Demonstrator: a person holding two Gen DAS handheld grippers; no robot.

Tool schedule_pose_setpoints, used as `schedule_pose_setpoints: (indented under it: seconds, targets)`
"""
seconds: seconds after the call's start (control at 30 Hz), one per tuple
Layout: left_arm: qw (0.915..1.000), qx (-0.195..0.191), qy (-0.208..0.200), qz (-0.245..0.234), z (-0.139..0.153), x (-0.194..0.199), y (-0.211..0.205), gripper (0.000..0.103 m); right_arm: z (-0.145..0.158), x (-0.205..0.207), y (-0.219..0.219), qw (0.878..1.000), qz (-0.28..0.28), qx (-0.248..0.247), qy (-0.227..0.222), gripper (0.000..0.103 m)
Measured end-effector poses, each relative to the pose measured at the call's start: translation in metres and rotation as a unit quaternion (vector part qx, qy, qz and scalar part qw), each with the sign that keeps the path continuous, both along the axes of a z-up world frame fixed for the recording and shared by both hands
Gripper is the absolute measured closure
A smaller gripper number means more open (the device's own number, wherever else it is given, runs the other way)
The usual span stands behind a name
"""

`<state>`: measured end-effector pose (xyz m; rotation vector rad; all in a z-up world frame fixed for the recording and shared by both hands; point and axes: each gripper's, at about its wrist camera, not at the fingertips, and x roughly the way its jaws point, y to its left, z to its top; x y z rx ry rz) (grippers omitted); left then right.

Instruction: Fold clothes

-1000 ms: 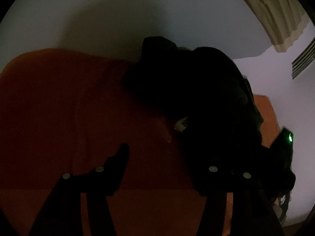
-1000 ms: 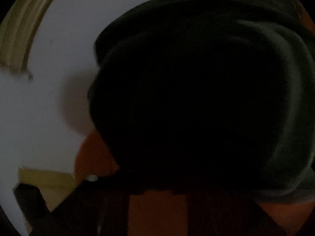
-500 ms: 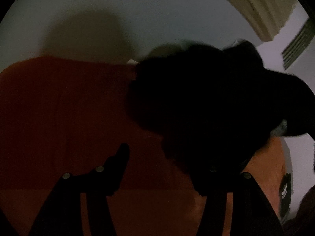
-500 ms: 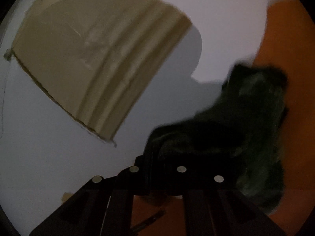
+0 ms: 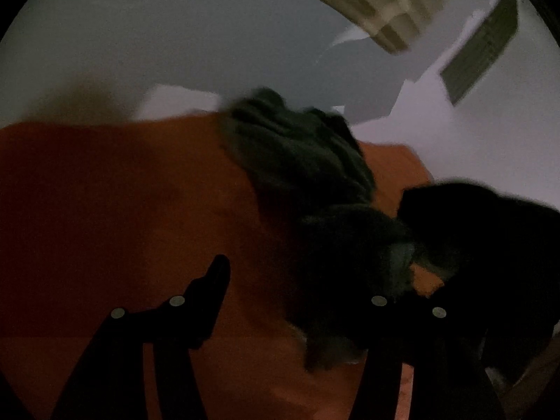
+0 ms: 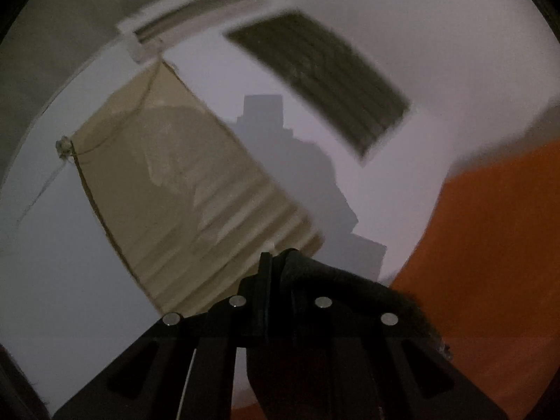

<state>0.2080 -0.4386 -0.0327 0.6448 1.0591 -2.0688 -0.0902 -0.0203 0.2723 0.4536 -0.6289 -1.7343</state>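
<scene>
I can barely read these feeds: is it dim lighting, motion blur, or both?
Both. Left wrist view: dim, the dark garment smeared at its edges over the orange cover. Right wrist view: brighter, but the wall vent and curtain streak with motion; the right gripper stays sharp, pinching dark cloth.

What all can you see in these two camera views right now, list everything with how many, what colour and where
dark garment: one, dark grey-green, bunched on the orange cover and lifted toward the right in the left wrist view; a fold of it is pinched in the right gripper
orange cover: one, orange, spread over the surface under the garment
wall: pale grey-white, behind everything
curtain: one, beige, pleated, hanging on the wall
vent grille: one, dark slats in a white frame, high on the wall
white slatted unit: one, above the curtain; blurred
left gripper: one, black, jaws apart, the garment over its right finger
right gripper: one, black, shut on the garment
</scene>
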Motion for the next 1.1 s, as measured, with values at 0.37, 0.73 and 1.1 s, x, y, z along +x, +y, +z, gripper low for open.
schedule_pose_setpoints:
  seconds: [0.37, 0.73, 1.1]
  targets:
    - [0.985, 0.011, -0.009, -0.172, -0.019, -0.15, 0.093, 0.044, -0.071, -0.051, 0.177, 0.963, -0.183, 0.19, -0.054, 0.094]
    - [0.9481, 0.029, -0.073, -0.308, -0.06, -0.225, 0.188, 0.044, -0.223, -0.004, 0.295, 0.916, -0.227, 0.285, -0.169, 0.094]
    - [0.9021, 0.064, -0.084, -0.418, -0.072, -0.26, 0.271, 0.044, -0.31, 0.054, 0.307, 0.872, -0.175, 0.377, -0.261, 0.087]
